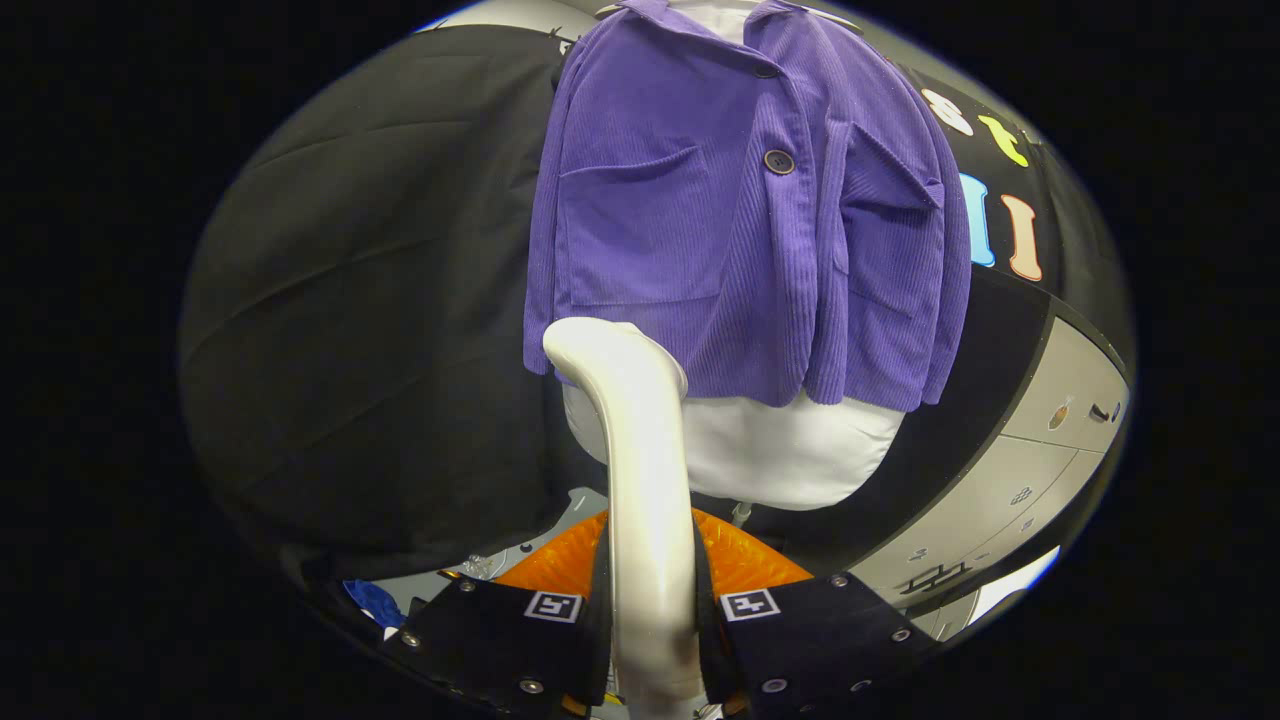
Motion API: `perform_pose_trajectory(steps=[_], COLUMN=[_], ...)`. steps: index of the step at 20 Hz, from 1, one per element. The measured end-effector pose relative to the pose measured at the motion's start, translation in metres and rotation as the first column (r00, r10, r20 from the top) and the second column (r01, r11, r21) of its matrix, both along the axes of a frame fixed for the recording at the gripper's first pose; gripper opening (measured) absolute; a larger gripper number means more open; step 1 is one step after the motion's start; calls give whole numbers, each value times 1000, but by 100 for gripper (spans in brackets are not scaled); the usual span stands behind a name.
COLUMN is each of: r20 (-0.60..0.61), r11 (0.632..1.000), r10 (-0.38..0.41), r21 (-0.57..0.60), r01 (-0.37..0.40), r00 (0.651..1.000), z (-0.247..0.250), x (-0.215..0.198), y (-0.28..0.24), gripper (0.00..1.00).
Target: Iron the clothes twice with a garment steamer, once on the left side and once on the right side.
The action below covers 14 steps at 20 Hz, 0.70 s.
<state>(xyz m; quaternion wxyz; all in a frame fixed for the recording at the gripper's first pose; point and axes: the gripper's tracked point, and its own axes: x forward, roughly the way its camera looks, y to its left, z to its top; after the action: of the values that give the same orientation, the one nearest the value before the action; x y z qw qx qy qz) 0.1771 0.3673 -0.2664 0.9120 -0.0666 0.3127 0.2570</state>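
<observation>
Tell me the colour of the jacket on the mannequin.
Purple, ribbed like corduroy; the jacket shows clearly in the gripper view, beyond the steamer the gripper clamps.

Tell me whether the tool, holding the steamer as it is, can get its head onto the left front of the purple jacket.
Probably yes. The tool is shut on the steamer, whose head sits at the purple jacket hem, with nothing between them.

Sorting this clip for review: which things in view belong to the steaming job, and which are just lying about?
Belongs to the job:
- purple jacket on the white mannequin torso
- white steamer, gripper fingers shut on its handle, head at the jacket's lower hem

Just lying about:
- orange object behind the fingers
- grey cabinet
- blue item
</observation>
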Motion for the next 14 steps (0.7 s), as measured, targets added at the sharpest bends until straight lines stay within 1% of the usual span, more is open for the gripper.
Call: perform_pose_trajectory(steps=[8,11,14], r20=[-92,-114,-97], r11=[1000,1000,999], r10=[-2,-2,-14], r21=[-18,6,43], r01=[1,2,18], r00=[996,994,995], z=[-35,-34,-18], x=[-31,-50,-63], y=[-15,-27,-45], gripper=[36,36,36])
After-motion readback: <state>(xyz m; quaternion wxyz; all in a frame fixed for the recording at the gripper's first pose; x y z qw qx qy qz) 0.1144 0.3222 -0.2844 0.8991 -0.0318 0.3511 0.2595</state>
